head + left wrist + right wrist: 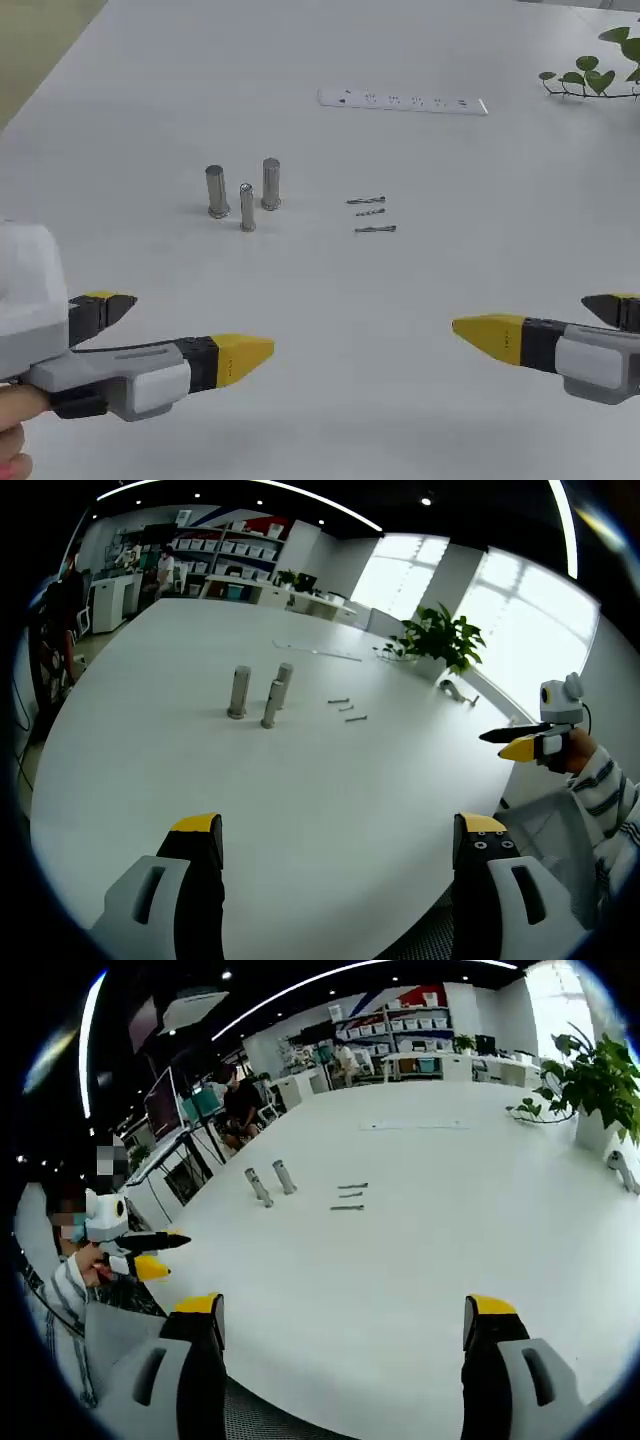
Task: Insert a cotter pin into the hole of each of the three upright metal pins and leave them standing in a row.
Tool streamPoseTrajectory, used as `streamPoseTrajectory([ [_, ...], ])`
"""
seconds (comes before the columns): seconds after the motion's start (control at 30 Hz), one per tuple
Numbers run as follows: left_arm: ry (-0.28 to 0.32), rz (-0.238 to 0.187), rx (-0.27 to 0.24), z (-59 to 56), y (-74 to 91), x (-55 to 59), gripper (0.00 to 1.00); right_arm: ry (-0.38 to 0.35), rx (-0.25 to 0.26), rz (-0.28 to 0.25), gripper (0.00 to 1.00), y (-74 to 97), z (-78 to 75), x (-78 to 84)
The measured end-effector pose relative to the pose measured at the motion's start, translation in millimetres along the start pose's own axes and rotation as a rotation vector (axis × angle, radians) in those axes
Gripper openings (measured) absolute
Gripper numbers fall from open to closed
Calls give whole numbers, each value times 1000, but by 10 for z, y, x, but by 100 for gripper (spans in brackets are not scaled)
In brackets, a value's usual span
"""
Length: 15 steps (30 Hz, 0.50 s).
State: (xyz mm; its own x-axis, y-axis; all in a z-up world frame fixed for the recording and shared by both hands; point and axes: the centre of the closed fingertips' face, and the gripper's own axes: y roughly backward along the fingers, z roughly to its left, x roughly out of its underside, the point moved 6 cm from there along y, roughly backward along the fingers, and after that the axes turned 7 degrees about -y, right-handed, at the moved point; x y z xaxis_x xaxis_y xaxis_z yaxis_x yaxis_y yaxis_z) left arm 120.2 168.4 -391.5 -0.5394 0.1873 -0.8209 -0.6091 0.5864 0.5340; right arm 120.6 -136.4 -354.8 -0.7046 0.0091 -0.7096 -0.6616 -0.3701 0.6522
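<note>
Closest to the headset, at seven o'clock in the head view, left gripper (pixel 203 323) hovers over the white table (pixel 330 400) with its jaws spread wide and nothing between them. Farther out, at about eleven o'clock from it, three metal pins (pixel 247 207) stand upright in a tight triangle rather than a row, close together but apparently not touching. At three o'clock of that cluster, near but clear of it, three cotter pins (pixel 370 212) lie flat and roughly parallel, one behind another. At five o'clock in the head view, right gripper (pixel 518 313) is equally spread and empty.

No cotter pin looks inserted yet, so the step in hand is probably the first reach. The right gripper sits closer to the cotter pins. It could take the nearest one by one end, leaving most of its length free to thread. The left gripper could steady a metal pin low on its body. The holes are too small to make out, so the pin may need turning. A thin pin on a smooth top can skid, so a slow, low closing seems wise. A careless approach could also topple a neighbouring pin.
</note>
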Motion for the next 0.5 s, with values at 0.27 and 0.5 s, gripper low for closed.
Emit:
streamPoseTrajectory([
  [0.27, -14, 15, -12, -16, 10, -5, 99, 8, -6, 4, 98, 0, 23, 13],
  [0.5, -18, 13, -12, -18, 32, -7, 98, 5, -1, 3, 97, 9, 17, 30],
])
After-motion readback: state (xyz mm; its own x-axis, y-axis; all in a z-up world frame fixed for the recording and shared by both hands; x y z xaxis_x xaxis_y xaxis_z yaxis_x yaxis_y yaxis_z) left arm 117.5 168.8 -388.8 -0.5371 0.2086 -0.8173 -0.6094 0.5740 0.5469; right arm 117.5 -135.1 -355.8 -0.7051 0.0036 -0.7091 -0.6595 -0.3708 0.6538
